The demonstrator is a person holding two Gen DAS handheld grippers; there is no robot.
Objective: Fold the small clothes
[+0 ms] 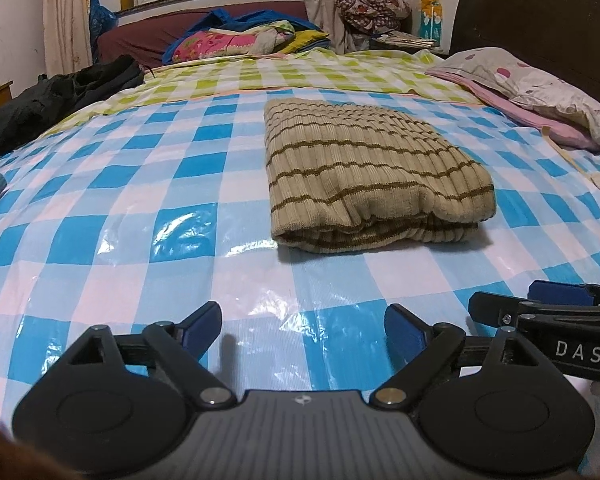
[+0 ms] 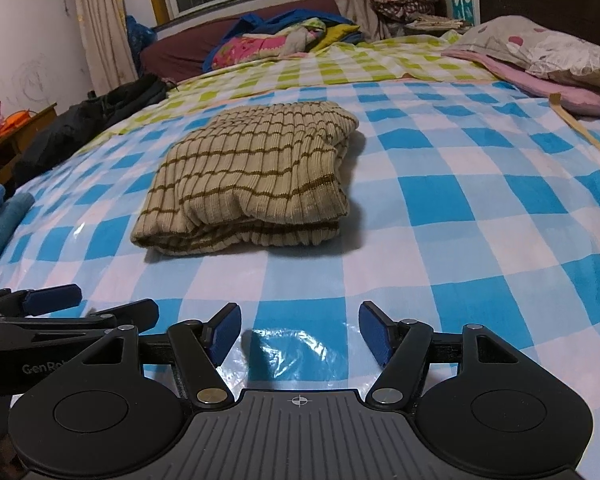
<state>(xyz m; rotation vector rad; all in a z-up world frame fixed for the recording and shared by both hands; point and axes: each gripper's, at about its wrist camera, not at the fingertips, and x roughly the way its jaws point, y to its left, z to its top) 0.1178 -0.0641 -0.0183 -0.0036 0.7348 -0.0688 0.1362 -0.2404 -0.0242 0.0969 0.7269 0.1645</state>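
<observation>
A beige ribbed sweater with thin brown stripes (image 1: 372, 176) lies folded in a thick rectangle on the blue-and-white checked bed cover (image 1: 120, 240). In the right wrist view the same sweater (image 2: 252, 176) sits left of centre. My left gripper (image 1: 304, 326) is open over bare cover, well short of the sweater, with nothing between its blue pads. My right gripper (image 2: 300, 330) is also open and empty, on the near side of the sweater. Each gripper shows at the edge of the other's view: the right gripper (image 1: 548, 308) low on the right, the left gripper (image 2: 60, 304) low on the left.
A black garment (image 1: 60, 96) lies at the bed's left edge, blue cloth (image 2: 0, 216) nearer. A pillow on a pink one (image 1: 540, 88) is far right by the dark headboard (image 1: 540, 16). Colourful bedding (image 1: 244, 40) is piled beyond the green-checked part.
</observation>
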